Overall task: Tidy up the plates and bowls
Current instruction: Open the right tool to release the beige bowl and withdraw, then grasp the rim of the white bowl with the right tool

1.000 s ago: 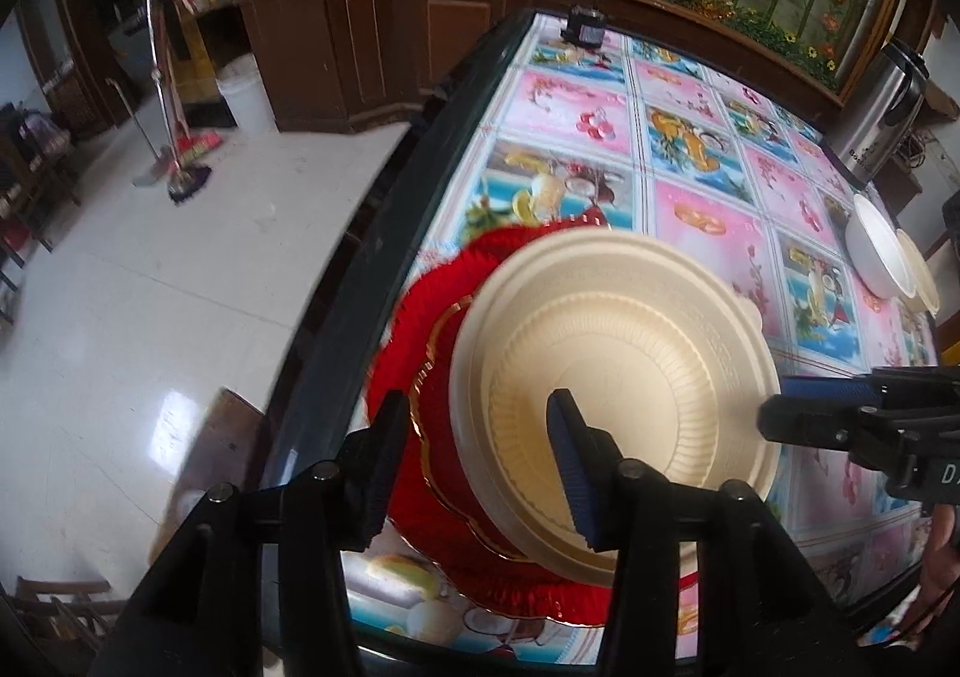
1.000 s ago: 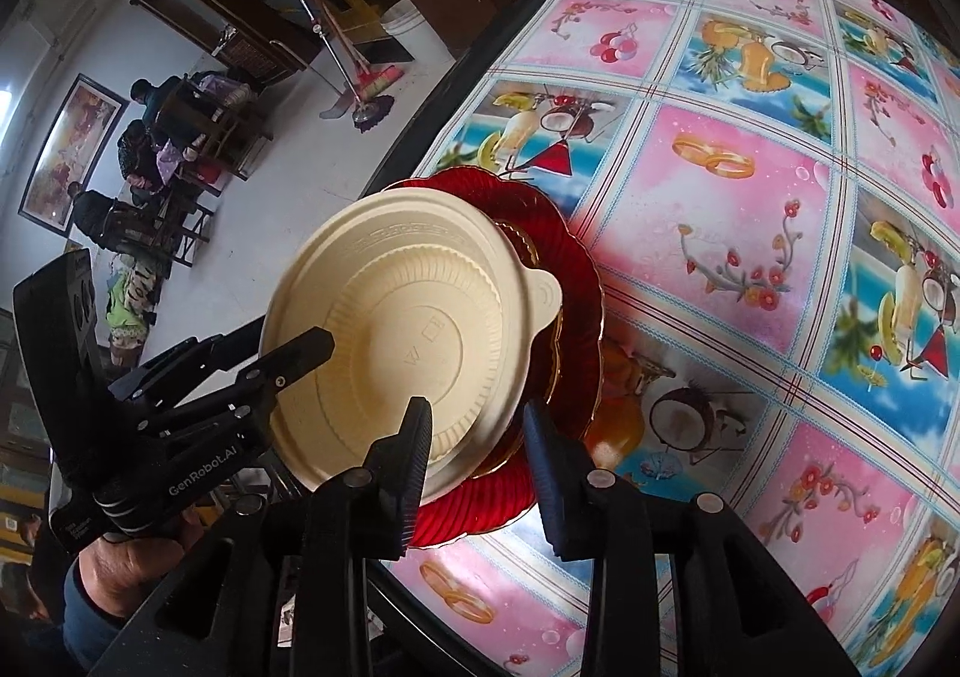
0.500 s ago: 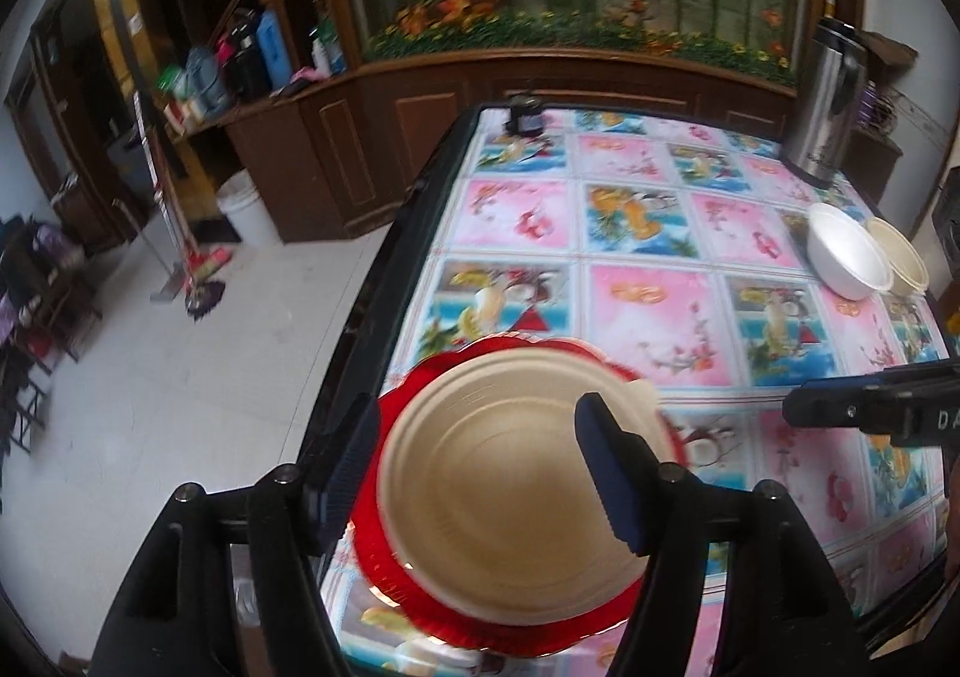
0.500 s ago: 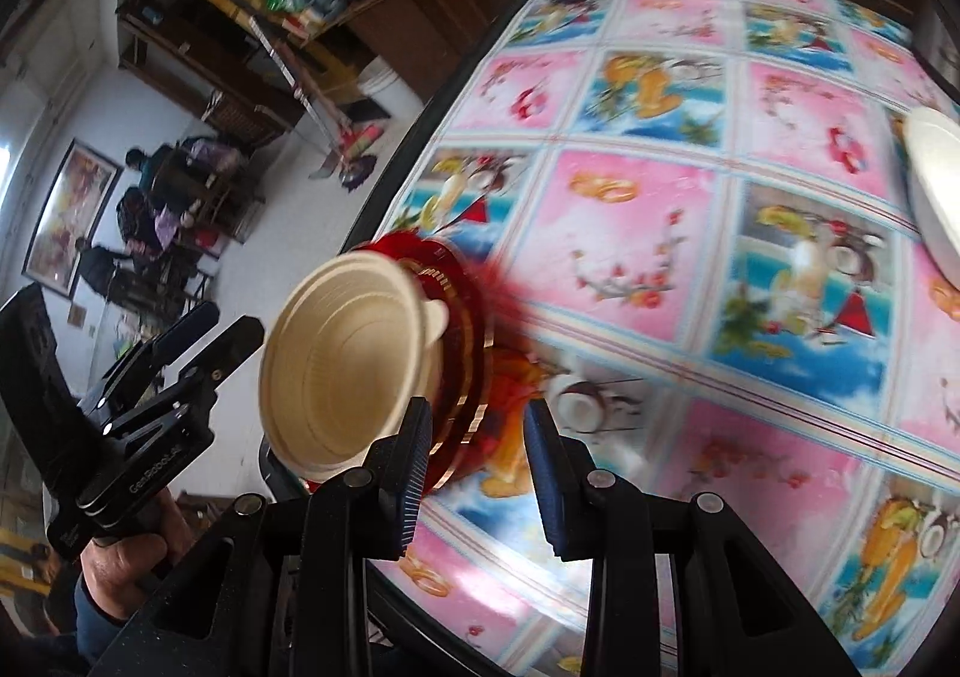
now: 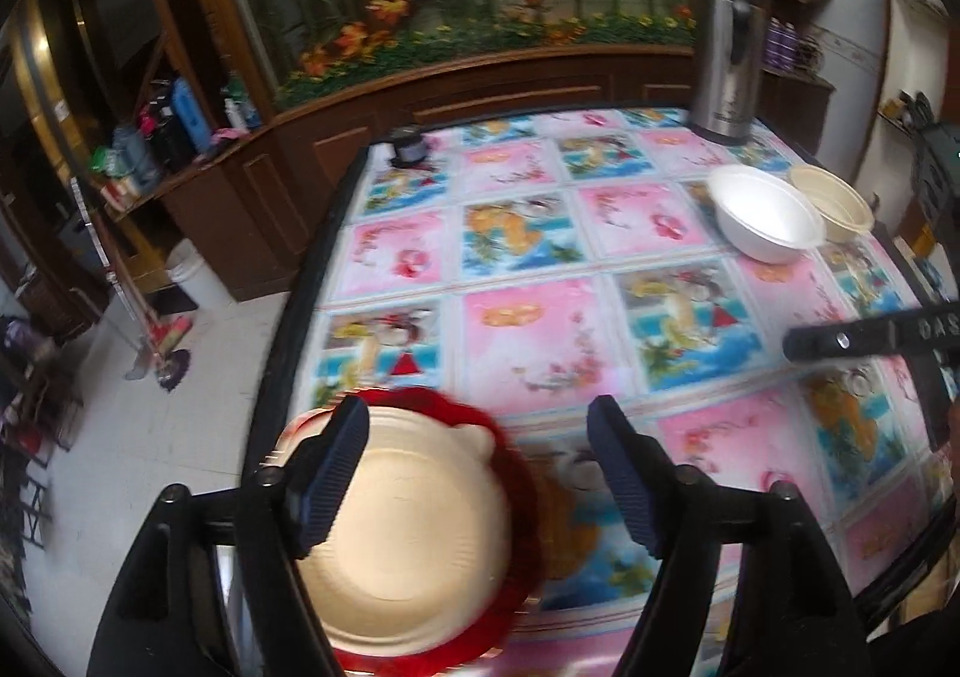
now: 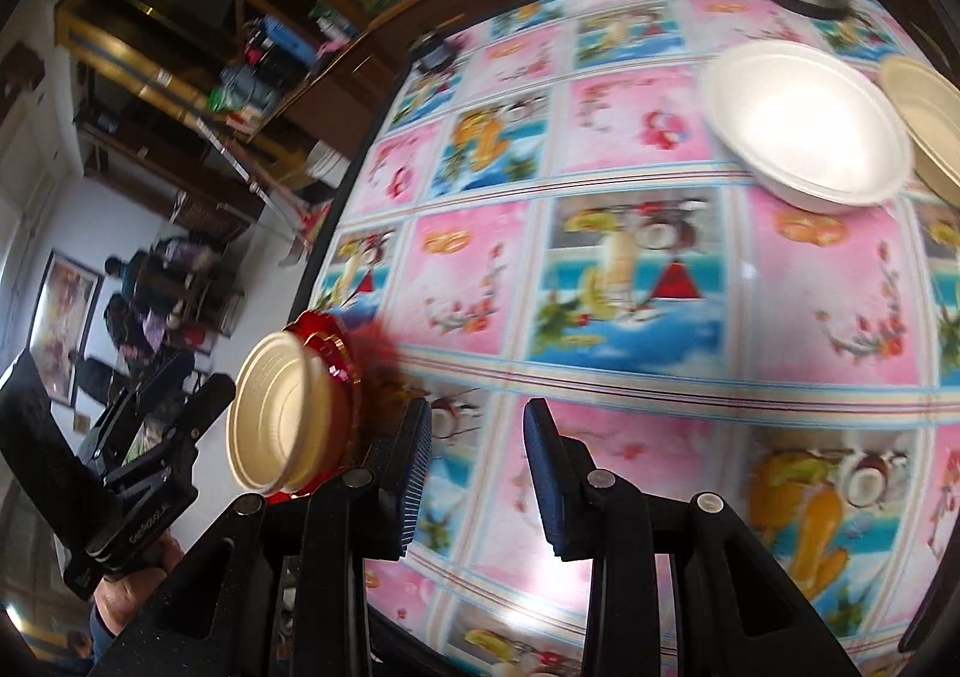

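The left tool [image 5: 474, 473] hangs with its two dark blue ribbed pads spread wide and pinching nothing, above the near left corner of the desk [image 5: 540, 341], which is covered in a glossy pink-and-blue patterned cloth; just under its left pad lies the round cream disposable plate [image 5: 402, 533], resting face up inside the scalloped red plastic plate [image 5: 516, 467], the pair sitting at the desk's near left edge; the right tool [image 6: 477, 455] is likewise parted and empty, held over bare cloth to the right of that stack, apart from it; in the right wrist view the cream plate [image 6: 282, 413] and the red plate [image 6: 327, 335] show at the left; farther back on the right side stands the white foam bowl [image 5: 765, 221], and touching it, or just beside it, the shallow cream bowl [image 5: 831, 203]; beyond them, at the far right corner, rises a tall stainless steel thermos jug [image 5: 726, 59]; a small dark object [image 5: 408, 149] sits at the far left corner.
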### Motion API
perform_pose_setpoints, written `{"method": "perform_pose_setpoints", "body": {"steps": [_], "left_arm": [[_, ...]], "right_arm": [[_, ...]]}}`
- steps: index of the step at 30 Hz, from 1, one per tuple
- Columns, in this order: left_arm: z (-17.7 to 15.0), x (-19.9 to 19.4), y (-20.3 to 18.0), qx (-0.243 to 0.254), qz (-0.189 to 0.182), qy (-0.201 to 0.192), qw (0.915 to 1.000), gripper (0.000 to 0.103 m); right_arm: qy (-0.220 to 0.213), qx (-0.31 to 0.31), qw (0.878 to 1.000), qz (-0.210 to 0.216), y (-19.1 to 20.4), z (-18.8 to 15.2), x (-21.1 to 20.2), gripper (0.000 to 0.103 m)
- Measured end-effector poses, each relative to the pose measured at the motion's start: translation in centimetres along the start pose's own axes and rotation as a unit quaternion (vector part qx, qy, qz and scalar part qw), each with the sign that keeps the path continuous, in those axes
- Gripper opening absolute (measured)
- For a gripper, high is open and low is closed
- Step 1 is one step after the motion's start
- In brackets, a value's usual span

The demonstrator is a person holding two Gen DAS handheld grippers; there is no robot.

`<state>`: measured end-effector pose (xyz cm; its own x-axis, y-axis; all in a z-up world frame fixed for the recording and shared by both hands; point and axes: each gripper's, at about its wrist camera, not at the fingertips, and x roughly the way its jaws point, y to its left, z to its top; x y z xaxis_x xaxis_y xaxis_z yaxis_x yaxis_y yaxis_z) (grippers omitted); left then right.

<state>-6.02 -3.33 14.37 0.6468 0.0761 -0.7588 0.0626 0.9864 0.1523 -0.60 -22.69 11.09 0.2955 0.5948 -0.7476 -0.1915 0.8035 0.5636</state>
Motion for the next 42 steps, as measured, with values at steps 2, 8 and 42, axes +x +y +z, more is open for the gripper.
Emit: {"method": "perform_pose_setpoints", "body": {"steps": [2,8,42], "left_arm": [[-0.2,0.4,-1.9,0.022,-0.024,0.012,0.9994,0.076],[-1.0,0.7,-5.5,0.075,-0.04,0.028,0.996,0.076],[-1.7,2.4,-4.3,0.054,-0.05,0.045,0.9962,0.076]], "right_arm": [[-0.005,0.017,1.0,-0.005,-1.7,0.1,-0.6,0.035],[-0.044,0.043,0.997,-0.037,-6.2,3.1,-3.2,0.035],[0.103,0.058,0.99,-0.074,-10.5,1.2,1.7,0.036]]}}
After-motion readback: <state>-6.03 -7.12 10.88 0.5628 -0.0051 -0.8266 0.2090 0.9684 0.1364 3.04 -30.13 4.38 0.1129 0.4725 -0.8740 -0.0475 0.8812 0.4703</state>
